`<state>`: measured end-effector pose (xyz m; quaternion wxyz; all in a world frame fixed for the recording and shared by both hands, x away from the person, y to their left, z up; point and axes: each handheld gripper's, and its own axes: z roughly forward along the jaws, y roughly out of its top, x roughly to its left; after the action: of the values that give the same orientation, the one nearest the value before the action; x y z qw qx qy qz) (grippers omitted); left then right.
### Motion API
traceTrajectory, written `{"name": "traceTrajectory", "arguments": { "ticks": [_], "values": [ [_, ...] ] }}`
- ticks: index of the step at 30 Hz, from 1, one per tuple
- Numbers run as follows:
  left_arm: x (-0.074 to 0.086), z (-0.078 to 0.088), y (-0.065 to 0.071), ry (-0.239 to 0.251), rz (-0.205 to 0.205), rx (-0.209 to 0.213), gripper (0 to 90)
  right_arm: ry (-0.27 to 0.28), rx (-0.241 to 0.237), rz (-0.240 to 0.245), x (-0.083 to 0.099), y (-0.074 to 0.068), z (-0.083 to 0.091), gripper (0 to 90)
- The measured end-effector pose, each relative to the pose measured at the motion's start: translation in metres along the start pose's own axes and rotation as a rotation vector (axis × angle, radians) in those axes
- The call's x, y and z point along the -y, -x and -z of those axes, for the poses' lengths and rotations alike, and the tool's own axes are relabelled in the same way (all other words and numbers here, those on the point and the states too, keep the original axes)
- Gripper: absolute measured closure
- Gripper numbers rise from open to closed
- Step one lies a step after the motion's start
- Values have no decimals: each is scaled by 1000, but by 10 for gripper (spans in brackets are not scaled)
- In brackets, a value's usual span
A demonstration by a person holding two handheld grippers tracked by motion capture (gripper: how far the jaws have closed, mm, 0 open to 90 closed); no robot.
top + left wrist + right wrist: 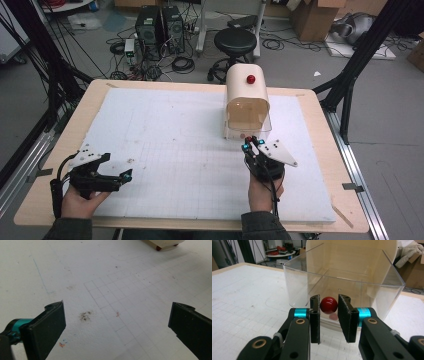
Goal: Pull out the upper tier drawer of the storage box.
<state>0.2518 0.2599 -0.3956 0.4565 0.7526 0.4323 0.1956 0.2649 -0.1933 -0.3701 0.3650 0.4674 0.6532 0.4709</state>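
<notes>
There are 2 tongs, 1 cream box with a clear drawer, and 2 red knobs; the box point(246, 97) stands on the white foam sheet point(175, 150) of the bench point(60, 145), at the far right, its long axis running from the person toward the far edge, the drawer point(342, 277) pointing at the person; 1 knob point(250, 79) sits on top; the right tongs point(329, 315) stand narrow on either side of the drawer's knob point(328, 305), at its front; whether the pads press it cannot be told; the left tongs point(117, 322) hang wide over bare sheet, near left.
</notes>
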Motion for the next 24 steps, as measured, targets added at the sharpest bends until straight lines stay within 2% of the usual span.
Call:
{"name": "traceTrajectory", "arguments": {
  "ticks": [24],
  "values": [
    [0,-1,1,-1,-6,4,17,6,-18,-6,4,1,4,691]
  ]
}}
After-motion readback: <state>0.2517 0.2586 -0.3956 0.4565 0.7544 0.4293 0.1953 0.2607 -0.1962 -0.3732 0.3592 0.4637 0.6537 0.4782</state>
